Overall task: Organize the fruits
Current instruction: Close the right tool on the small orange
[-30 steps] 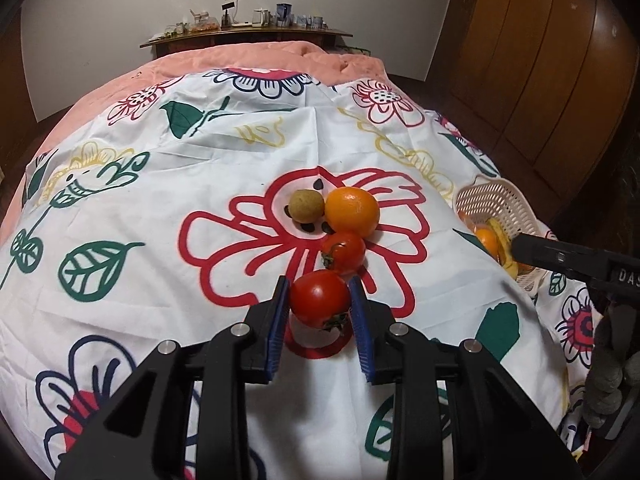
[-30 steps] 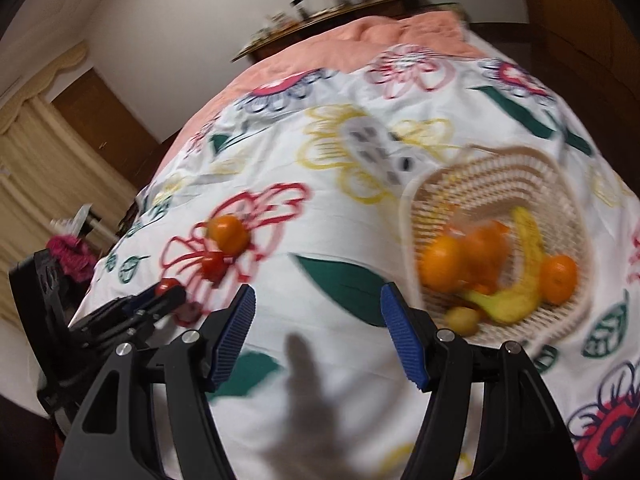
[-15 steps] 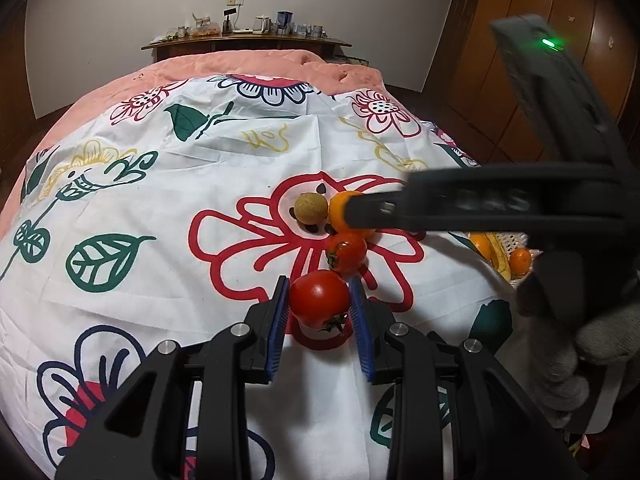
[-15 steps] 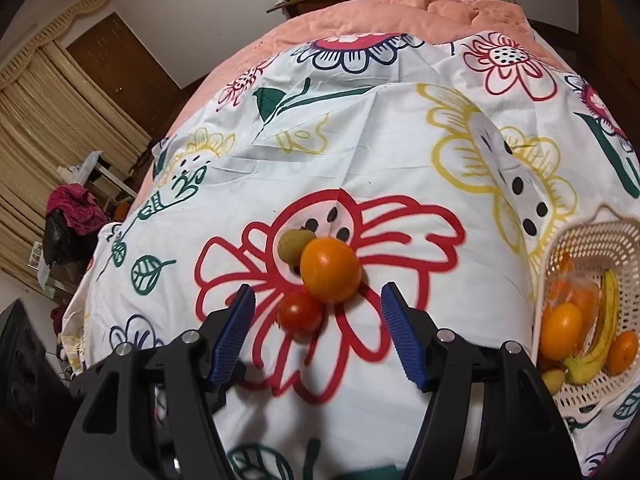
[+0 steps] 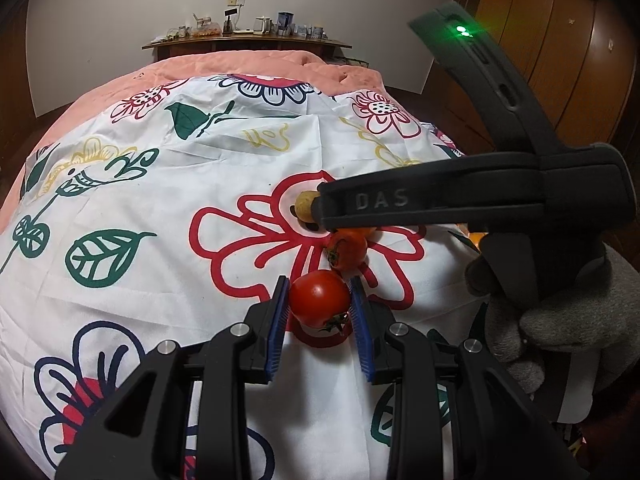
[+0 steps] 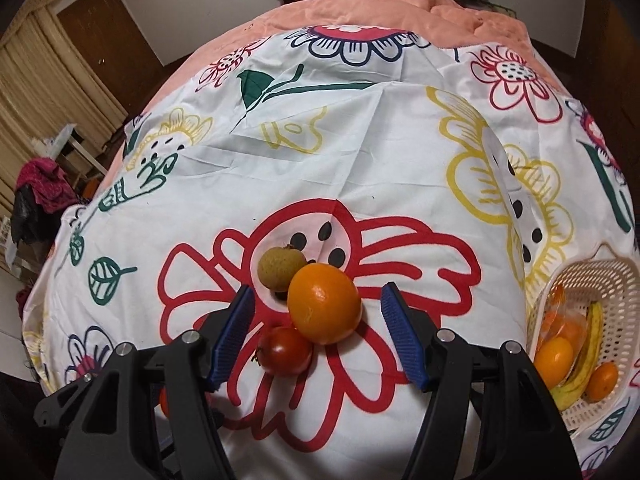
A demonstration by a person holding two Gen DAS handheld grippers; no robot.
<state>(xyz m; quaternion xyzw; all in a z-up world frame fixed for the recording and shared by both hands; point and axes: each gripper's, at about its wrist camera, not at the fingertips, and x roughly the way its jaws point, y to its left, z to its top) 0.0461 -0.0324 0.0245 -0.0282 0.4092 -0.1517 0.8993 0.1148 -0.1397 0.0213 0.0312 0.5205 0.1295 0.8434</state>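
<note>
place: home bedroom | evidence: bed (image 5: 248,68), wooden wardrobe (image 5: 568,40), curtains (image 6: 36,80)

A glossy red tomato (image 5: 319,298) sits clamped between blue pads, stem end turned down toward the cloth. Beyond it lie three loose fruits in a tight cluster — a smaller tomato (image 6: 285,350), a large orange (image 6: 324,309) touching it, and a dull brownish-green round fruit (image 6: 280,268) behind. A woven basket (image 6: 612,280) at the right edge holds oranges and a banana.

The room was dim but evenly lit from overhead; both views stayed sharp, bowed hard at the edges, corners black, shadows soft.
</note>
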